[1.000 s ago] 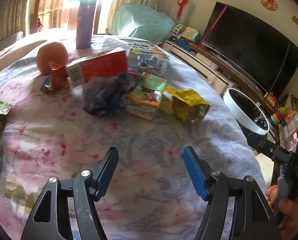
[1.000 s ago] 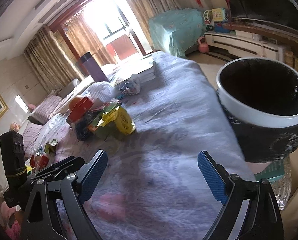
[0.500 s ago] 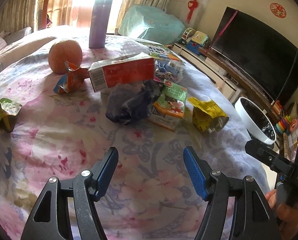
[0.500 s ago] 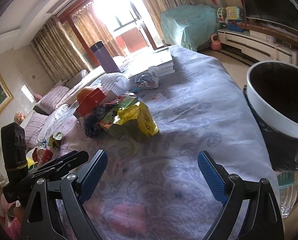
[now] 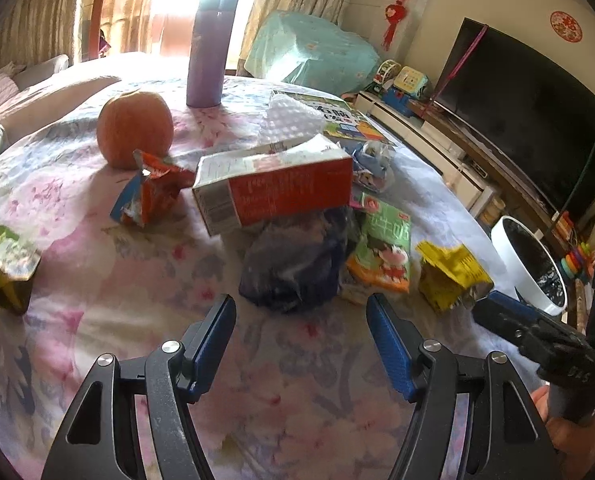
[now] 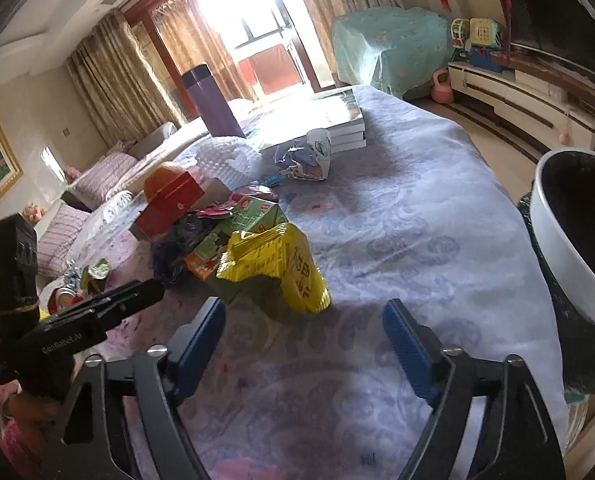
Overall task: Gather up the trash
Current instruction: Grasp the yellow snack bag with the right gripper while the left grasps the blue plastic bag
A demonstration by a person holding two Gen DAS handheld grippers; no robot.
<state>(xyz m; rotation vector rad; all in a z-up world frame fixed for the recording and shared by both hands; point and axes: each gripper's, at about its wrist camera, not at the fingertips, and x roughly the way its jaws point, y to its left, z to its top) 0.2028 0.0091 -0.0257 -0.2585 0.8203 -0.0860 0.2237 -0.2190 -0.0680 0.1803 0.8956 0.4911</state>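
Hand-held grippers [image 5: 300, 312] [image 6: 303, 318] both spread wide, yellow wrapper [image 6: 281, 268] near right one

Ahead of the jaws, a matt floral cloth [image 5: 97, 280] covers the table. On it lie a crinkled dark plastic bag [image 5: 297, 264], a glossy yellow foil wrapper [image 6: 281, 268] and a printed cardboard box [image 5: 273, 188]. The purple flask [image 5: 209, 50] looks smooth and satiny. Right of the jaws, the bin [image 6: 557, 232] has a smooth white plastic rim.
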